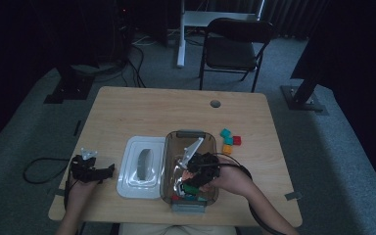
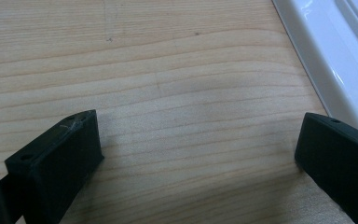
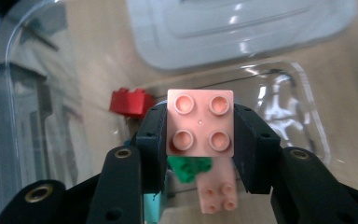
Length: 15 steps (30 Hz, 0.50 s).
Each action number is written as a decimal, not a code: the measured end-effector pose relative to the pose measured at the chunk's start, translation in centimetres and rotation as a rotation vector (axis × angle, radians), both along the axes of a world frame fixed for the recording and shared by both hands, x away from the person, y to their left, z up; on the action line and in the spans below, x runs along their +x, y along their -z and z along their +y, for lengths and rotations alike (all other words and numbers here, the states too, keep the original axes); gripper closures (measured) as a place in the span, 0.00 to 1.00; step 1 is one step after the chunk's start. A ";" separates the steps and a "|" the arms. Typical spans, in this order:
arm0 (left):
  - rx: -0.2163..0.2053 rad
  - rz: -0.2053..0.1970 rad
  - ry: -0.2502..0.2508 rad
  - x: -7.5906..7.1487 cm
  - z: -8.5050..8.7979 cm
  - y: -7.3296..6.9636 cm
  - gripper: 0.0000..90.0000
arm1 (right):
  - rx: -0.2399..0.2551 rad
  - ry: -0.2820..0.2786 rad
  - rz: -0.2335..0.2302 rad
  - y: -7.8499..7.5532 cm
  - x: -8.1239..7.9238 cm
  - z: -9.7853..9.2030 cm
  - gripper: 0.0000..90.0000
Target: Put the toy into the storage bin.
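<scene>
Holding a pink block (image 3: 200,122) between its fingers, our right gripper (image 1: 196,172) hangs inside the clear tub (image 1: 169,147) on the bench (image 1: 127,107). In the right gripper view the two black fingers (image 3: 151,144) press on opposite side walls of the pink block, studs facing the camera, so we read the grip as firm and square. The block sits over the tub's floor, not yet resting on it as far as we can judge. Below it lie a green block (image 3: 189,169) and a second pink block (image 3: 216,189) almost directly under the fingers, a red block (image 3: 130,102) off to the view's left, and something teal (image 3: 151,205) at the lower edge. The relation that matters: the drop spot is straight down, and it is crowded, so we would aim for bare floor beside the green piece. Four more blocks (image 1: 230,139) wait on the bench just past the tub's far right corner, nearer this hand than the other. Our left gripper (image 1: 90,169) rests at the bench's left side, fingers (image 2: 56,158) spread wide with nothing between them, the white lid (image 1: 129,186) just beside it.
</scene>
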<state>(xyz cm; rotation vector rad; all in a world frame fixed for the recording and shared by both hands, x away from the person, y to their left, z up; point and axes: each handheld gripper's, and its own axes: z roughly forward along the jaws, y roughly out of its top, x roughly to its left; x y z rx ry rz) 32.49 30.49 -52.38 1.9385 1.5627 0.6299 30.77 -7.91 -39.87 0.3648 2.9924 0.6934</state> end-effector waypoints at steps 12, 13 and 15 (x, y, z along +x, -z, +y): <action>0.000 0.000 0.000 0.0 0.0 0.0 0.01 | -0.085 -0.054 0.024 1.5 -0.6 1.4 0.65; 0.000 0.000 0.000 0.0 0.0 0.0 0.01 | -0.096 -0.062 0.029 1.7 -0.7 1.5 0.64; 0.000 0.000 0.000 0.0 0.0 0.0 0.01 | -0.107 -0.071 0.029 1.8 -0.8 1.5 0.63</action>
